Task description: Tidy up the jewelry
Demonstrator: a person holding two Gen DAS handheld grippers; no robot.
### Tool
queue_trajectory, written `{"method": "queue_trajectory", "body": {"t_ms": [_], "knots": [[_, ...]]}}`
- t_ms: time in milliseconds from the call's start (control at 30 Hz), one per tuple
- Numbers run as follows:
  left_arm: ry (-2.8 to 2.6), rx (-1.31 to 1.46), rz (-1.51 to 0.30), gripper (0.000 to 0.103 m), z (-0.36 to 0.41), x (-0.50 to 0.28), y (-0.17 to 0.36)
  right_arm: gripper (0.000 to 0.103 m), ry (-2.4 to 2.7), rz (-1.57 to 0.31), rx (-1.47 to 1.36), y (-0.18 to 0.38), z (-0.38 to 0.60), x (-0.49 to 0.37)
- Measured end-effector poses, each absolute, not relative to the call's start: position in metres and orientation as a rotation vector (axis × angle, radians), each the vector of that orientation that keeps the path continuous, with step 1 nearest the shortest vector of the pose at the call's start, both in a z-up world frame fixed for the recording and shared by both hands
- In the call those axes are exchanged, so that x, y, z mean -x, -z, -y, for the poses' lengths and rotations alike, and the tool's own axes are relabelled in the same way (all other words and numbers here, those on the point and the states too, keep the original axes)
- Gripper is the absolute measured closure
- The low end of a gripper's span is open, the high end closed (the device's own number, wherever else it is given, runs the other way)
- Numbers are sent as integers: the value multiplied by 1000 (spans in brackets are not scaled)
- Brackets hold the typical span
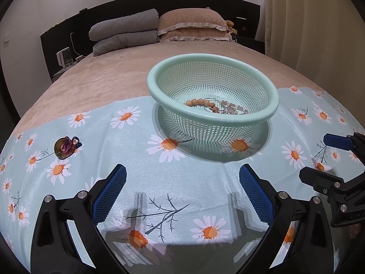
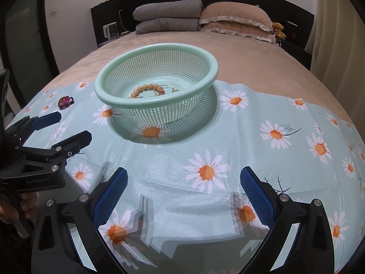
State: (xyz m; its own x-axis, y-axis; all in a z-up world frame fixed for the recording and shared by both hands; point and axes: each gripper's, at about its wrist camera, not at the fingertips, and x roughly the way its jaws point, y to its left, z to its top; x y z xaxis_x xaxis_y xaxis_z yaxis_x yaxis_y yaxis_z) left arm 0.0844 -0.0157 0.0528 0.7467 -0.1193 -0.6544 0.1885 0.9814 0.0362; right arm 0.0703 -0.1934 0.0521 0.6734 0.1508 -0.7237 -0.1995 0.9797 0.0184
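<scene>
A mint-green basket (image 1: 213, 86) sits on a daisy-print cloth (image 1: 182, 182) spread over a bed (image 1: 109, 77), with beaded bracelets (image 1: 206, 105) inside. An iridescent brooch (image 1: 65, 147) lies on the cloth, well left of the basket. The left gripper (image 1: 182, 187) and right gripper (image 2: 183, 188) hover spread wide, holding nothing.
</scene>
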Motion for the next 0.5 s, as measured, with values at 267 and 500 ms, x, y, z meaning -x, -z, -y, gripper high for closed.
{"method": "queue_trajectory", "body": {"t_ms": [267, 500], "knots": [[172, -103, -713, 6, 16, -85, -51, 8, -207, -811, 73, -52, 192, -70], [163, -126, -710, 6, 17, -85, -51, 8, -213, -826, 84, -48, 190, -71]]}}
